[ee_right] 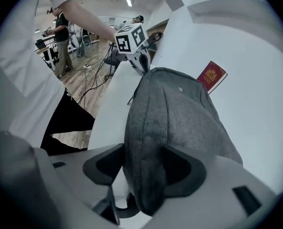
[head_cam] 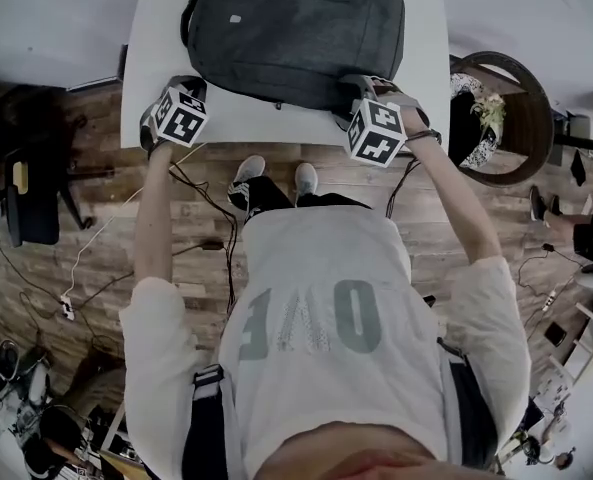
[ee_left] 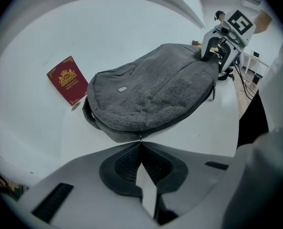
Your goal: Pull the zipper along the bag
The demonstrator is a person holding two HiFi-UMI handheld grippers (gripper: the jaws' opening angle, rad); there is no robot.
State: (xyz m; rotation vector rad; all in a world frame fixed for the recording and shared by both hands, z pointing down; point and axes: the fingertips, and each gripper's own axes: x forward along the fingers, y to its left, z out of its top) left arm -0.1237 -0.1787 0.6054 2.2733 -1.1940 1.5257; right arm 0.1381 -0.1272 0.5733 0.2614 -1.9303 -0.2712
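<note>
A dark grey backpack (head_cam: 296, 33) lies flat on the white table (head_cam: 166, 28). My right gripper (head_cam: 354, 93) is at the bag's near right corner. In the right gripper view the fabric (ee_right: 174, 118) fills the gap and both pads touch it, so the right gripper (ee_right: 143, 166) is shut on that corner. My left gripper (head_cam: 188, 88) hovers over the table's front left, apart from the bag, with its jaws shut on nothing (ee_left: 141, 142). A small zipper pull (head_cam: 277, 103) hangs at the bag's near edge, and in the left gripper view this zipper pull (ee_left: 140, 137) lines up just beyond the tips.
A red passport-like booklet (ee_left: 67, 80) lies on the table beyond the bag. A round wooden chair (head_cam: 501, 118) stands right of the table, dark gear (head_cam: 31, 188) to its left. Cables (head_cam: 206, 198) run across the wooden floor. People stand far off (ee_right: 60, 27).
</note>
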